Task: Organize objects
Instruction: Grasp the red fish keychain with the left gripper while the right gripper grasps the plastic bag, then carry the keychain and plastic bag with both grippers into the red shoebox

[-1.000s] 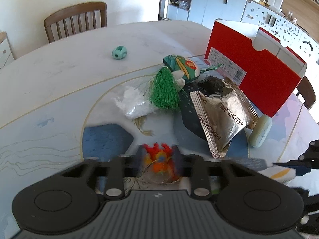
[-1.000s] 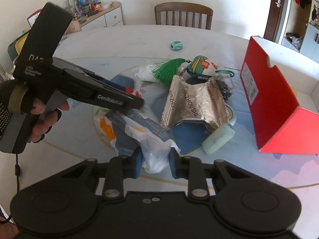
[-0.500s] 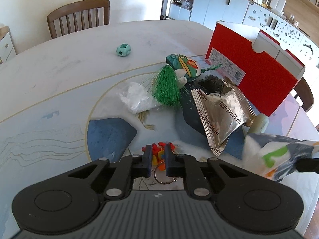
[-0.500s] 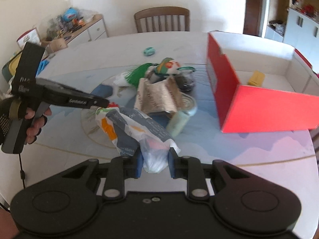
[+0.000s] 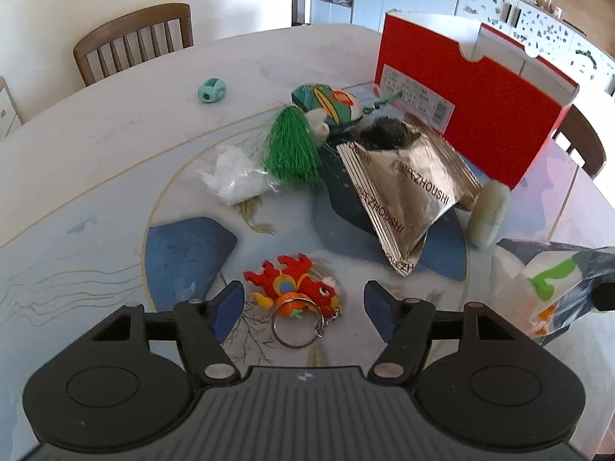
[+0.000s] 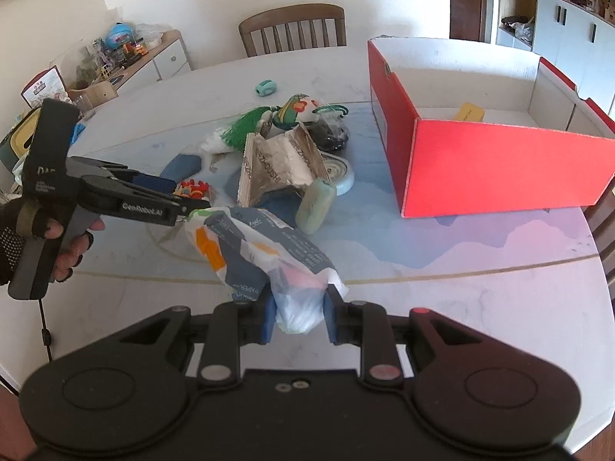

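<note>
The left gripper point(image 5: 303, 303) has just been opening: its jaws now stand apart over the table point(image 5: 115, 146), with a red dragon keychain point(image 5: 296, 288) lying on the table between the blue pads point(image 5: 226, 307), touched by neither. The keychain's metal ring point(image 5: 294, 326) points back toward the gripper.

The right gripper point(image 6: 299, 313) is clenched on a crinkled plastic bag point(image 6: 261, 253) printed in white, dark blue and orange; the pads squeeze the bag's clear lower end, and the rest of it rises up and to the left, off the table. In the right wrist view a gloved hand point(image 6: 46, 230) holds the left gripper's handle at the left edge, and that gripper's fingertips sit just beside the top of the bag.

Beyond the keychain lies a loose pile: a silver foil packet point(image 5: 403, 192), a green tassel point(image 5: 294, 150), a green stuffed toy point(image 5: 326, 105), a white clump in clear plastic point(image 5: 234, 174) and a pale green roll point(image 5: 488, 215) just right of the packet. A small teal sharpener point(image 5: 210, 90) sits alone, well apart from the pile, nearer the wooden chair point(image 5: 134, 42).

A red cardboard box point(image 6: 499, 165) stands open on the right of the table, with a yellow item point(image 6: 469, 112) lying inside against its far wall
</note>
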`<control>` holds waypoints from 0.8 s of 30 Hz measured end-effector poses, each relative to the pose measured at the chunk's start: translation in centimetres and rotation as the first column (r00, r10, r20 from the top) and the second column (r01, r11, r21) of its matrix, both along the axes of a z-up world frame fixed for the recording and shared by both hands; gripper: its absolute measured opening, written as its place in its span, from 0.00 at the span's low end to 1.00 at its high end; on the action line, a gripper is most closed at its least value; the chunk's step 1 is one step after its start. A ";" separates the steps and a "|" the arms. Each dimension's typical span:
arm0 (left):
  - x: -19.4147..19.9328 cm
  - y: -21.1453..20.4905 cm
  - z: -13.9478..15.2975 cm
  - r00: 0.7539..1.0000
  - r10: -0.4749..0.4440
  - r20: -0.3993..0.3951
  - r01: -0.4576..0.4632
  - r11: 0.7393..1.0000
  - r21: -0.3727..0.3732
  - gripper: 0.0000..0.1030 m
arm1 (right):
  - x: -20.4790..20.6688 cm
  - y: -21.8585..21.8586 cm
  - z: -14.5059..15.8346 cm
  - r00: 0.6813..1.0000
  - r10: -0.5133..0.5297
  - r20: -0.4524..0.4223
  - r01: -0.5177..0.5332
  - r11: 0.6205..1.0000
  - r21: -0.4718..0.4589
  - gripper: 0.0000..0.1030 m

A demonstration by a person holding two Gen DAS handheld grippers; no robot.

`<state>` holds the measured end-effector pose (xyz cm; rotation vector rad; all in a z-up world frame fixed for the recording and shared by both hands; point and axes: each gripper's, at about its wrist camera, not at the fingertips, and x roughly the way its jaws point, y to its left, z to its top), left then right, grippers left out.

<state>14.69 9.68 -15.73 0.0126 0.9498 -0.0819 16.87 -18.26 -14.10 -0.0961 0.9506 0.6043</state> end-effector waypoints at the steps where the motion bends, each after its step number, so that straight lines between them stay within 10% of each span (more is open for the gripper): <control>1: 0.0 0.0 -0.1 1.000 0.004 -0.002 -0.004 1.000 0.003 0.66 | 0.0 -0.1 0.0 1.000 -0.002 -0.001 0.002 1.000 0.000 0.23; 24: -1.0 -0.2 0.4 0.999 0.046 0.018 -0.046 0.999 -0.016 0.40 | -0.1 -1.5 2.1 0.998 -0.014 0.055 0.013 1.000 0.023 0.23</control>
